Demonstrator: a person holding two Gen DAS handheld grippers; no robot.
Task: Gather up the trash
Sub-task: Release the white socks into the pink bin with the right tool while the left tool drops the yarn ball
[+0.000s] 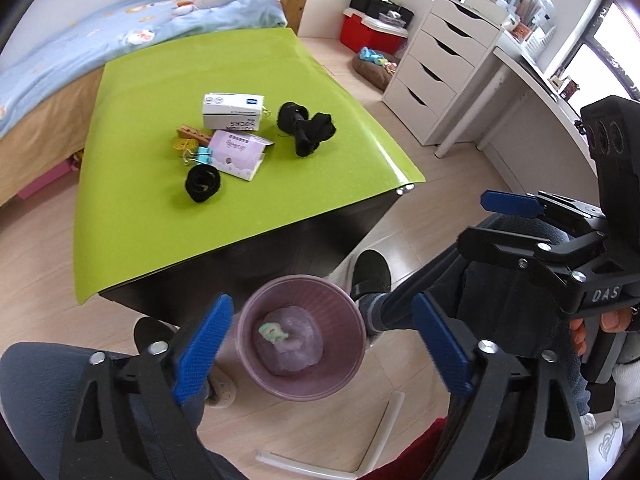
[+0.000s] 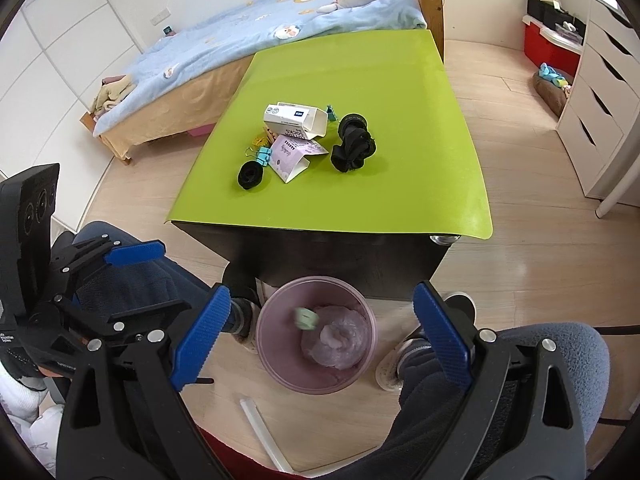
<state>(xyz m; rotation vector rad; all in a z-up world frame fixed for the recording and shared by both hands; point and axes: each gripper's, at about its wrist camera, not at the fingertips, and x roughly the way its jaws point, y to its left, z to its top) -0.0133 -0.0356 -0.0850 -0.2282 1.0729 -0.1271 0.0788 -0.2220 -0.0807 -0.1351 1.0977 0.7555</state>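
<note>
Both hand-held grippers hang over the pink bin point(image 1: 303, 338) on the floor, left point(image 1: 320, 354) and right point(image 2: 320, 340) each spread wide with nothing between the pads. A pale green scrap point(image 2: 306, 317) (blurred) lies inside, toward 10 o'clock. Packaging stays on the green worktop point(image 2: 360, 208) at 12 o'clock.

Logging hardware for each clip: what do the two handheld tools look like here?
Both match. The left tool and right tool have black angular frames with silver screws and blue textured finger pads. The right tool's body carries white "DAS" lettering. The person wears dark blue fleece trousers.
</note>
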